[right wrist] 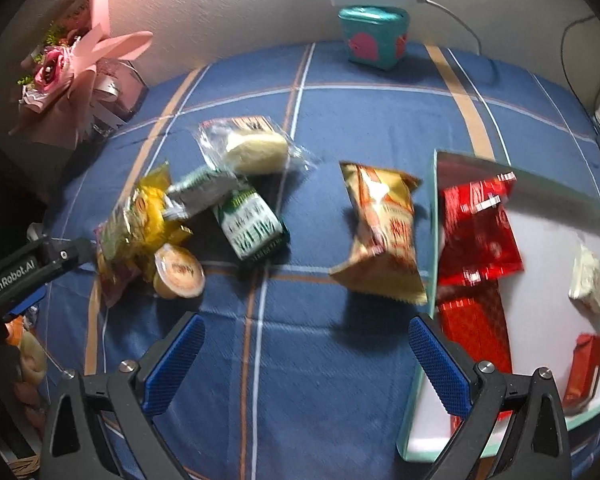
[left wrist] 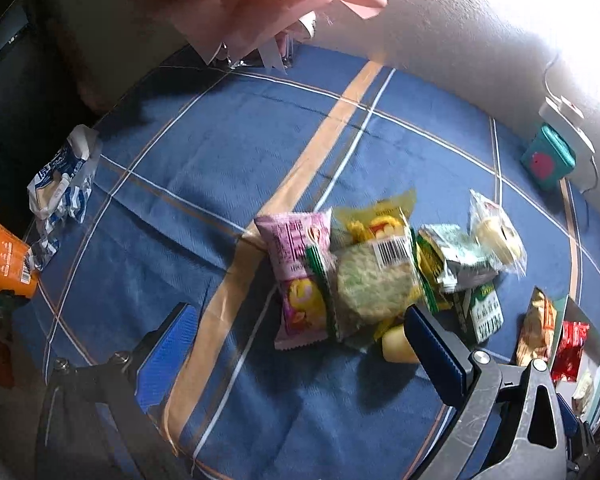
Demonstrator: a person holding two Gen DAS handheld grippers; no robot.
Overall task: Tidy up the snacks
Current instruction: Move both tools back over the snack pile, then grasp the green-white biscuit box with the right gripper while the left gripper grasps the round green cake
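- Hovering with blue pads spread wide and nothing between them, the right tongs [right wrist: 306, 354] face the gold snack packet [right wrist: 382, 236]; it lies ahead and slightly right on the blue checked table [right wrist: 320, 400], just beside the left wall of the white box [right wrist: 428, 380], its long axis running away from the camera and roughly in line with the pads.
- The left tongs [left wrist: 300, 344] also stand wide and empty; they hang over the heap of snacks, nearest the pale green round packet [left wrist: 370, 284] and the pink packet [left wrist: 296, 276]; the gold packet sits well to their right, so the right hand is the nearer one, in my judgement.
- The right wrist view shows the box interior, with red packets [right wrist: 476, 232] and a white sweet [right wrist: 590, 280] already inside; it also shows the jelly cup [right wrist: 179, 274] and green carton [right wrist: 252, 226] plainly.
- The left wrist view shows the box only at its edge; it alone shows an orange cup [left wrist: 4, 260] and a blue-white wrapper [left wrist: 60, 180] at the table's far left.
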